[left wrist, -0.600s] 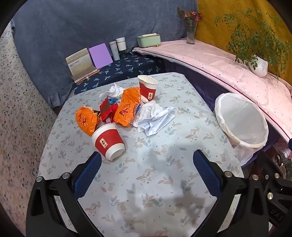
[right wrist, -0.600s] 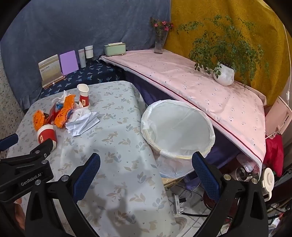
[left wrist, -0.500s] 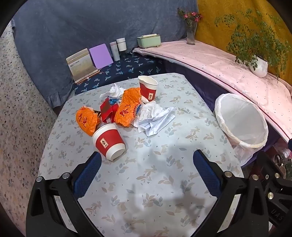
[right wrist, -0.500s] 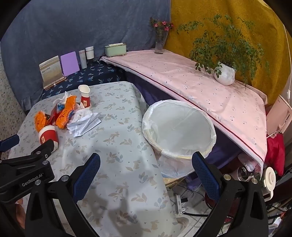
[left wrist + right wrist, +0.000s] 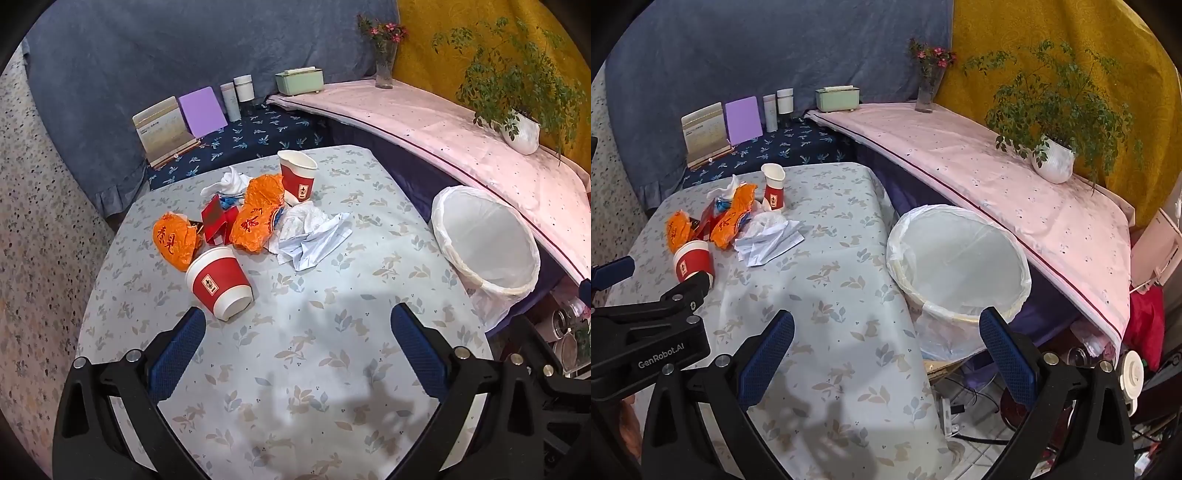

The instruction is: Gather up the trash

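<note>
Left tongs [image 5: 293,332] spread wide, holding nothing, above the bench [image 5: 295,369]. Right tongs [image 5: 886,332] also wide apart, nothing between the pads, over the bench's right edge near the bin [image 5: 956,266].

Bin stands just off the bench's right side, white liner, inside looks bare; its base is hidden behind the bench edge.

Trash sits bunched at the far left of the bench: tipped red cup [image 5: 219,282] lying on its side, nearest the left tongs; upright red cup [image 5: 297,177] at the back, inside not visible. Between them two orange wrappers [image 5: 255,218], a red carton scrap [image 5: 216,219], crumpled white paper [image 5: 314,236], and a white tissue [image 5: 231,182] at the back. A small blue item by the tissue is too small to identify.
</note>
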The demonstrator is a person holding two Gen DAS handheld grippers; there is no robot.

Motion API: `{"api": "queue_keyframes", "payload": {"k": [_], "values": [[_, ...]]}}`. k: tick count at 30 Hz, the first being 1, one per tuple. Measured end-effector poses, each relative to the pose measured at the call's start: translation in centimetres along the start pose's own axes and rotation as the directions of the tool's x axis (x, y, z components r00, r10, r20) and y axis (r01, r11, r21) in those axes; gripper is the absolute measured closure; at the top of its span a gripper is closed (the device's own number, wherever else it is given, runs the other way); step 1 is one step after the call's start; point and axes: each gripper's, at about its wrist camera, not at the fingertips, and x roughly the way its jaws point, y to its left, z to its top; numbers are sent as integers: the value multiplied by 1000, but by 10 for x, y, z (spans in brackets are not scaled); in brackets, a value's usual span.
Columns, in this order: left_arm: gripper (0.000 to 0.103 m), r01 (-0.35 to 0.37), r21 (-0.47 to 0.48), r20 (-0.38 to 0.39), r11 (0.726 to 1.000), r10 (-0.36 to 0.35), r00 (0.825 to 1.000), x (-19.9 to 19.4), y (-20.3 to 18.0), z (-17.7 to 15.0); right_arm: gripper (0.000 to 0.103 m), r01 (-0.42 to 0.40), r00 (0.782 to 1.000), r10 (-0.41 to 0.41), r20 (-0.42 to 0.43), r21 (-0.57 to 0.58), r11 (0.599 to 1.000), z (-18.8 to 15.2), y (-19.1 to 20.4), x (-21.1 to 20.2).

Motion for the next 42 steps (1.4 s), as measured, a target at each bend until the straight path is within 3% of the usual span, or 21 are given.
{"api": "queue_keyframes", "payload": {"k": [42], "values": [[7, -8, 7, 11, 1000, 8, 1000, 0, 4, -4, 7, 13, 1000, -13, 4, 23, 1000, -1, -2, 0]]}}
